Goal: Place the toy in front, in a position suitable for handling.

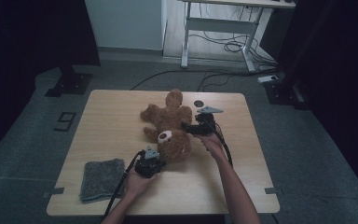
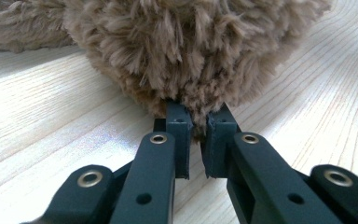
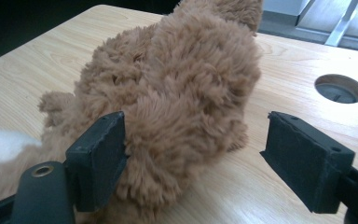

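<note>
A teddy bear (image 1: 170,126) lies mid-table (image 1: 112,121); a folded cloth (image 1: 101,179) lies near the front-left corner.

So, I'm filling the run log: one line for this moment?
left gripper: shut on teddy bear fur | right gripper: open around bear | table: towel

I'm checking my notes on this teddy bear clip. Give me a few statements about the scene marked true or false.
1. The left gripper is shut on the teddy bear. True: its jaws pinch the fur.
2. The right gripper is shut on the bear. False: its jaws stand wide open around a plush limb.
3. A grey cloth lies on the table. True.
4. The cloth covers the bear. False: it lies apart, near the table's front left corner.
</note>
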Tool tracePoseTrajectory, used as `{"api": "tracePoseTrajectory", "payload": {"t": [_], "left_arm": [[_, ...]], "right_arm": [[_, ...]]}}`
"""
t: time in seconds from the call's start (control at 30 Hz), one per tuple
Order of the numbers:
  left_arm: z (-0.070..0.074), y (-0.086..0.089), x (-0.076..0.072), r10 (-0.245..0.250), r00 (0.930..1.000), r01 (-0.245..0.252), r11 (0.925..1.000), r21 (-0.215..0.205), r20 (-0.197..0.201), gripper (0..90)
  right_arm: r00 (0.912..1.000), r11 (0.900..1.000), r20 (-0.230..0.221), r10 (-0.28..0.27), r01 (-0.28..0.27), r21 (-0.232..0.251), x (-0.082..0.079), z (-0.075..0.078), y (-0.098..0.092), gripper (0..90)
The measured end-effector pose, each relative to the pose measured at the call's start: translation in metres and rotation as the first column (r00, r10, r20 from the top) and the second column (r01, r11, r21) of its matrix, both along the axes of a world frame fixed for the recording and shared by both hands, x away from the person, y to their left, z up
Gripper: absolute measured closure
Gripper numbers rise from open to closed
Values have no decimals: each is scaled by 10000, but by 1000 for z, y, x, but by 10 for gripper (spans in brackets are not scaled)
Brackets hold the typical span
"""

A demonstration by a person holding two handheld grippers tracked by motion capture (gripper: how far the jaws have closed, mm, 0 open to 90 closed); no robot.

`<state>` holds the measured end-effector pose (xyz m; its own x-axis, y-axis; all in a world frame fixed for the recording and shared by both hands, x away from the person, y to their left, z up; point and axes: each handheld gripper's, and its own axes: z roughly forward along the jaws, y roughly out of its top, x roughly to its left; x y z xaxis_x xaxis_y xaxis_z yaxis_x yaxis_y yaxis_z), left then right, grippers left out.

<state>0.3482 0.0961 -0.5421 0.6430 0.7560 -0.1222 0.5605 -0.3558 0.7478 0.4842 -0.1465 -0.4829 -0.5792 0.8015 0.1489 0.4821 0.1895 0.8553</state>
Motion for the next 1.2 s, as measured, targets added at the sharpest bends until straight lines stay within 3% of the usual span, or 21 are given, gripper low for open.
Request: {"api": "tracePoseTrajectory", "payload": {"t": [0.13,0.23,0.37,0.4,0.43,0.47,0.5,0.53,0.7,0.9,1.03,1.07,1.2], "left_arm": [[0,0,0,2,10000,-2,10000,-5,-5,824],[0,0,0,-1,10000,1,10000,18,14,824],[0,0,0,16,10000,-16,10000,17,24,825],[0,0,0,17,10000,-17,10000,4,34,825],[0,0,0,17,10000,-17,10000,-10,39,825],[0,0,0,18,10000,-18,10000,-21,44,825],[0,0,0,28,10000,-28,10000,-43,59,825],[0,0,0,44,10000,-44,10000,-47,46,825],[1,0,0,201,9997,-200,9998,-84,119,825],[3,3,1,506,9984,-503,9987,-114,264,827],[8,9,2,875,9944,-858,9958,-311,588,837],[10,10,3,912,9940,-891,9953,-370,606,841],[18,18,11,1121,9918,-1082,9921,-633,619,846]], "right_arm": [[10000,10000,35,-35,35,26,7,0,5,204],[9998,10000,-219,10,-9,14,15,-2,9,181],[9982,9993,-594,122,-100,369,26,-10,13,167],[9971,9979,-724,230,-185,620,29,-13,12,206],[9929,9899,-830,849,-746,1210,30,-15,9,406],[9912,9866,-803,1049,-937,1333,30,-15,8,470],[9912,9866,-803,1049,-937,1333,30,-15,8,470],[9883,9803,-722,1340,-1216,1559,29,-14,7,605],[9892,9844,-481,1386,-1323,1159,24,-11,9,697],[9908,9904,298,1320,-1331,383,11,-7,7,738],[9896,9894,680,1264,-1308,638,4,-5,1,747],[9889,9879,949,1141,-1231,947,-1,-1,-3,750],[9825,9805,1387,1241,-1429,1351,-12,11,-5,755]]}}
